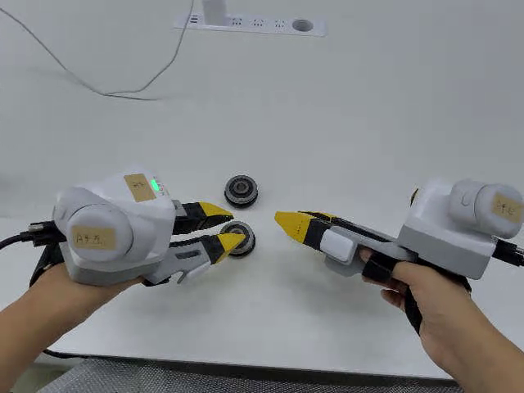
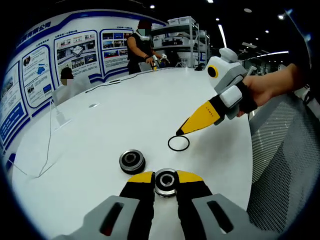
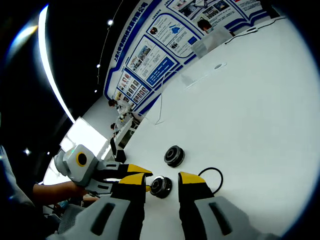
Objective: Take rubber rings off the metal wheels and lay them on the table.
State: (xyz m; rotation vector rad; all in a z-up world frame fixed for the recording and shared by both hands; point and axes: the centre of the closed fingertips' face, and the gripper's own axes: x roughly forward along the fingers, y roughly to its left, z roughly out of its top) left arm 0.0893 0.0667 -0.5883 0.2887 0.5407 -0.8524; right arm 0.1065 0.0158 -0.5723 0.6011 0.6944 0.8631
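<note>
A bare metal wheel [image 2: 166, 182] with a silver rim rests on the white table [image 1: 344, 123], and my left gripper [image 2: 166, 176] is shut on it, yellow tips against its sides. In the head view this wheel [image 1: 242, 238] pokes out past the left gripper [image 1: 225, 226]. Behind it lies a second wheel [image 1: 241, 190] wearing its black rubber ring. A loose black rubber ring [image 2: 178, 143] lies flat on the table just under the tip of my right gripper [image 2: 183, 132]. The right gripper [image 3: 162, 179] is open with nothing between its jaws, pointing at the held wheel [image 3: 161, 186]; the ring [image 3: 213, 178] lies to its right.
A white power strip [image 1: 250, 23] and a grey cable [image 1: 123, 86] lie at the table's far side. The front edge of the table [image 1: 246, 364] runs just below both hands. In the left gripper view, people stand at the far end of the table.
</note>
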